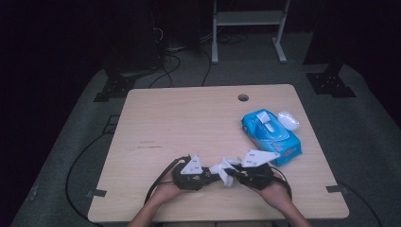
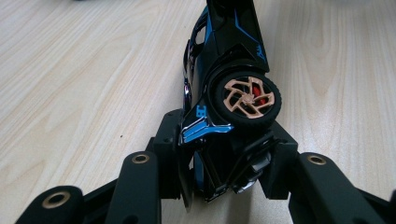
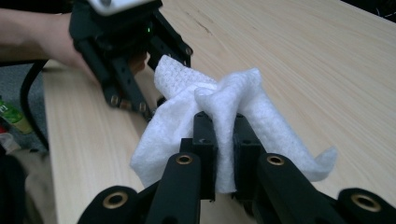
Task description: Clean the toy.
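Observation:
A black and blue toy car (image 2: 224,70) with a bronze-spoked wheel lies on its side in the left gripper view, one end clamped between the pads of my left gripper (image 2: 224,154), which is shut on it. My right gripper (image 3: 226,140) is shut on a crumpled white wipe (image 3: 187,102). In the high view both grippers meet near the table's front edge, the left gripper (image 1: 208,176) facing the right gripper (image 1: 234,177), with the wipe (image 1: 226,169) bunched between them. The right gripper view has the left gripper (image 3: 135,56) just beyond the wipe.
A blue pack of wipes (image 1: 272,137) lies at the right of the wooden table (image 1: 189,123), with a small white oval piece (image 1: 288,119) beside it. A cable hole (image 1: 243,98) sits near the far edge. Cables trail off the front left.

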`<control>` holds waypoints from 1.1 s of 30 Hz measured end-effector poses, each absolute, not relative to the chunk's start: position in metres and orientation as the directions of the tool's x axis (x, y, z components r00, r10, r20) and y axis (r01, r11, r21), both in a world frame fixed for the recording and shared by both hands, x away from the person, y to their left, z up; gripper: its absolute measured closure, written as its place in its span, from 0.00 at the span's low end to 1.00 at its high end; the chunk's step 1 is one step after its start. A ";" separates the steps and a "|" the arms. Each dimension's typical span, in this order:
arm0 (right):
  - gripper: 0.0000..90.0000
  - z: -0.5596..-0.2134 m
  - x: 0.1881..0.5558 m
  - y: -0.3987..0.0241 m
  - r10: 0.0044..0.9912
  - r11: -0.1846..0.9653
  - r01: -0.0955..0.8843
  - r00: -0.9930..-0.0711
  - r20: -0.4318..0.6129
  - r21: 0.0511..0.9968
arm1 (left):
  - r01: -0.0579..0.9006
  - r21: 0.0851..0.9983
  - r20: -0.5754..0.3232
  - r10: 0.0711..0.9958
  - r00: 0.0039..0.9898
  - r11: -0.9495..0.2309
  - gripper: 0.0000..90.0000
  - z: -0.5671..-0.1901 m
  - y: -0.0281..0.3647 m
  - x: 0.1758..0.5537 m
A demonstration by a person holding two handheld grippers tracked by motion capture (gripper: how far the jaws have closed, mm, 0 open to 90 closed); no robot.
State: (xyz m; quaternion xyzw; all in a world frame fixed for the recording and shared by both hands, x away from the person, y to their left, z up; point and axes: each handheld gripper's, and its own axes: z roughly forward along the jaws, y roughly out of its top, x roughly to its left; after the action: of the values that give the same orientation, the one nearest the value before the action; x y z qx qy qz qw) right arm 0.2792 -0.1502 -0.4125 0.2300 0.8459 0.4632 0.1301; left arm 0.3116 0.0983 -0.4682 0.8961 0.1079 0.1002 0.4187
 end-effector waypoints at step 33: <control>0.91 -0.426 0.298 -0.139 0.594 0.447 0.352 -0.804 0.021 0.823 | 0.144 0.791 0.063 0.315 0.947 -0.594 0.64 -0.471 0.106 0.316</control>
State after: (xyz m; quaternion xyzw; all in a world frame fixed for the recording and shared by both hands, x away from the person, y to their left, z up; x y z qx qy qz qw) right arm 0.2976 -0.1395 -0.4260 0.2816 0.8395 0.4442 0.1363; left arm 0.3161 0.1057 -0.4712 0.8874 0.1293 0.0986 0.4313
